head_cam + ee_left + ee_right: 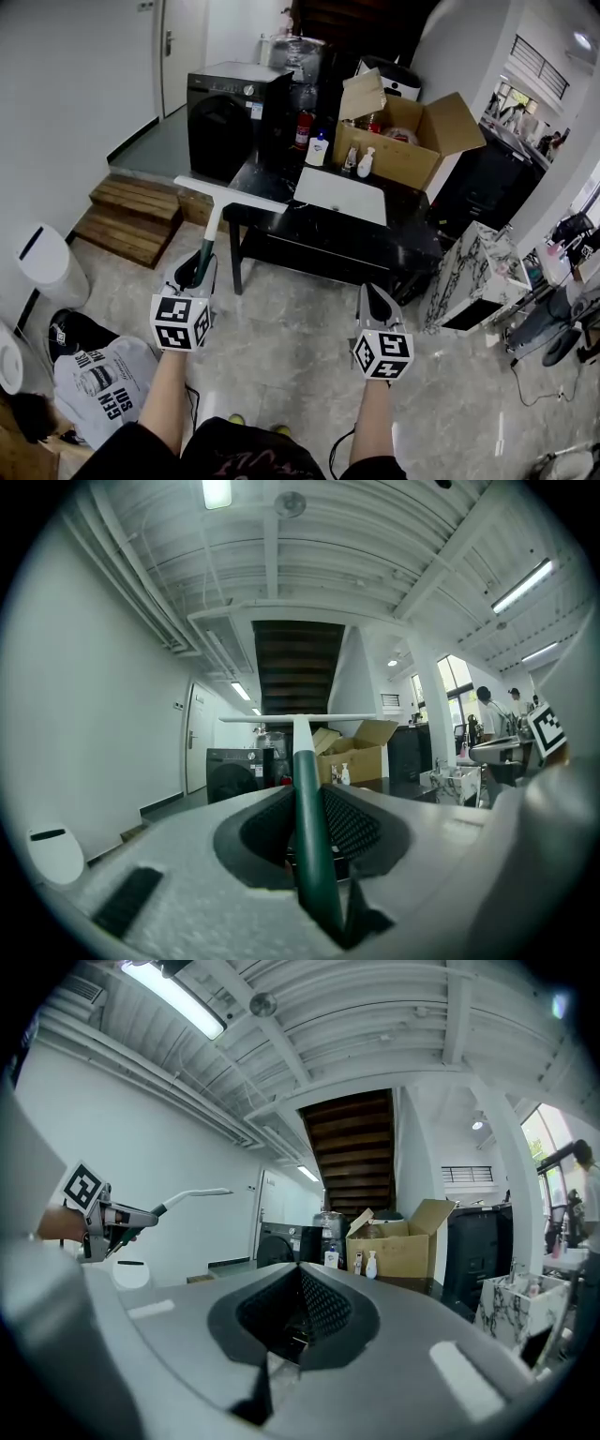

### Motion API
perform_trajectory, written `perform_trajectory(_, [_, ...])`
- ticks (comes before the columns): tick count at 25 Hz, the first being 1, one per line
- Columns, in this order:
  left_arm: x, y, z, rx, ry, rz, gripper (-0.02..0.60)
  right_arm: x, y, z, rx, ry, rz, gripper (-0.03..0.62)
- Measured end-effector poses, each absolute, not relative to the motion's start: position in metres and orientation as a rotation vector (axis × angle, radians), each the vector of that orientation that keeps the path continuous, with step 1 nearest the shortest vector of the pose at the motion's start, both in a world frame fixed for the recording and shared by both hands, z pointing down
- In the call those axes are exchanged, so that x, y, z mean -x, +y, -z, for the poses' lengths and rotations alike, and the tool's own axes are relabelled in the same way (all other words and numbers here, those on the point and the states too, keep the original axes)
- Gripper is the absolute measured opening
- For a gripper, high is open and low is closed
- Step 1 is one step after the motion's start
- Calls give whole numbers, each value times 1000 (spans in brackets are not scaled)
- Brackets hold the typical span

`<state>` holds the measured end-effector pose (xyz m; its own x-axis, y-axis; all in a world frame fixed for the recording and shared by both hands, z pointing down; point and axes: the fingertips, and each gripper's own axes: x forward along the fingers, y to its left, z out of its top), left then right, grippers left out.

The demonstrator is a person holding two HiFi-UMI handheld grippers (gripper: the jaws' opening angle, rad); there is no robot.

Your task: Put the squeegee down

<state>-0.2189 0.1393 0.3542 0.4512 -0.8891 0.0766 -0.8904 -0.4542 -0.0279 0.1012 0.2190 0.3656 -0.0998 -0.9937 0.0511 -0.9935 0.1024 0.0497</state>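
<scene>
My left gripper (pixel 200 259) is shut on the green handle of the squeegee (pixel 208 242), which points forward and slightly up. Its white blade (pixel 230 194) hangs in the air over the near left corner of the black table (pixel 323 242). In the left gripper view the handle (pixel 307 803) runs straight out between the jaws to the blade (pixel 298 718). My right gripper (pixel 375 292) is level in front of the table, shut with nothing in it (pixel 300 1274). The right gripper view shows the left gripper (pixel 112 1218) and the squeegee (pixel 192 1194) at its left.
On the table lie a white board (pixel 342 194), an open cardboard box (pixel 412 141) and several bottles (pixel 317 150). A dark washing machine (pixel 230 117) stands behind, wooden steps (pixel 131 216) and a white bin (pixel 52 262) to the left, a marble-patterned box (pixel 473 277) to the right.
</scene>
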Motion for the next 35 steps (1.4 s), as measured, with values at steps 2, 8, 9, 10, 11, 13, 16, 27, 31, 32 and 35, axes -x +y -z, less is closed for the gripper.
perform_trajectory(2, [221, 139, -353, -2663, -1629, -122, 100, -100, 219, -363, -2067, -2281, 5, 11])
perform_trajectory(8, [235, 136, -354, -2666, -1617, -95, 100, -86, 219, -364, -2072, -2267, 28, 11])
perform_trajectory(9, [237, 135, -354, -2667, -1612, -86, 100, -84, 219, -363, -2074, -2264, 33, 11])
perform_trajectory(10, [239, 134, -353, -2669, -1607, -78, 100, -81, 220, -362, -2078, -2260, 36, 12])
perform_trajectory(11, [241, 134, -352, -2671, -1601, -73, 100, -78, 220, -362, -2082, -2255, 40, 12])
perform_trajectory(13, [247, 133, -352, -2679, -1589, -68, 100, -71, 220, -361, -2088, -2249, 44, 12])
perform_trajectory(16, [254, 132, -353, -2687, -1577, -65, 100, -59, 220, -361, -2083, -2253, 50, 11])
perform_trajectory(27, [249, 113, -359, -2689, -1561, -84, 100, -57, 201, -368, -2072, -2255, 35, 11])
perform_trajectory(31, [238, 93, -365, -2681, -1573, -90, 100, -70, 178, -376, -2060, -2265, 31, 11])
perform_trajectory(32, [234, 87, -365, -2680, -1575, -90, 100, -74, 172, -377, -2059, -2267, 27, 12])
perform_trajectory(35, [224, 68, -367, -2671, -1584, -100, 100, -87, 150, -380, -2057, -2281, 8, 12])
